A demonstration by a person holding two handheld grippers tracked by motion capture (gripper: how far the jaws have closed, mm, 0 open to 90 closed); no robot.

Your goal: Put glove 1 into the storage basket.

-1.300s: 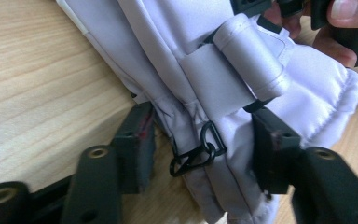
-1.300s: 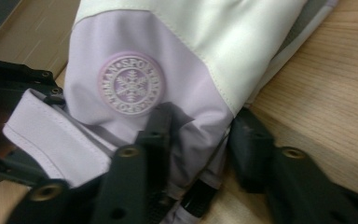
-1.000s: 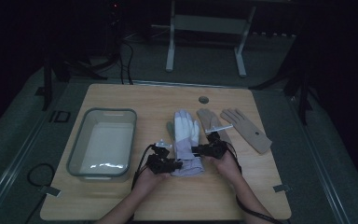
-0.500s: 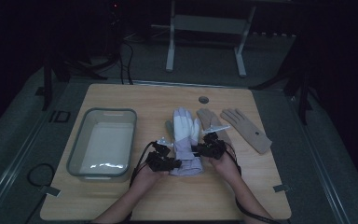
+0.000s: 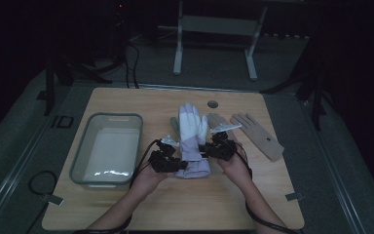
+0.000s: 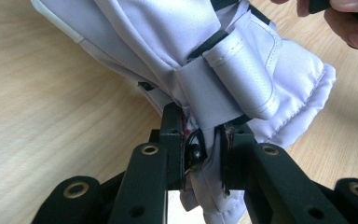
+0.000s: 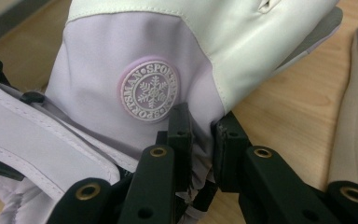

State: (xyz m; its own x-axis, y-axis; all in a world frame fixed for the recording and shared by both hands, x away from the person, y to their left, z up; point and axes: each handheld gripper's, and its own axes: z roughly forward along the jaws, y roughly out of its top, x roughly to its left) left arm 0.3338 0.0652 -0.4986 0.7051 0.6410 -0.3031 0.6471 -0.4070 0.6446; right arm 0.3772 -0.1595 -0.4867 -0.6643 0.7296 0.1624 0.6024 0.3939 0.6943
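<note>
I have both claws on the lilac ski glove (image 5: 191,141), which lies in the middle of the counter (image 5: 126,100) with its fingers pointing away from me. My left claw (image 5: 168,163) is closed down tight on the cuff end, the jaws pinching a fold of fabric just under the strap (image 6: 240,70). My right claw (image 5: 213,147) is clamped just as tight on the opposite edge of the cuff, beside the round snowflake badge (image 7: 150,91). So I judge the grasp done on both sides, with the cuff end starting to come up off the wood while the fingers rest on it.

What is left, as I read it, is the carry: the grey bin (image 5: 108,148) stands to the left on the counter, with nothing in it that I can see, and it looks like the likely place for the glove. The 2 tan gloves (image 5: 258,134) lie flat to the right, untouched, 1 of them partly under the lilac glove.
</note>
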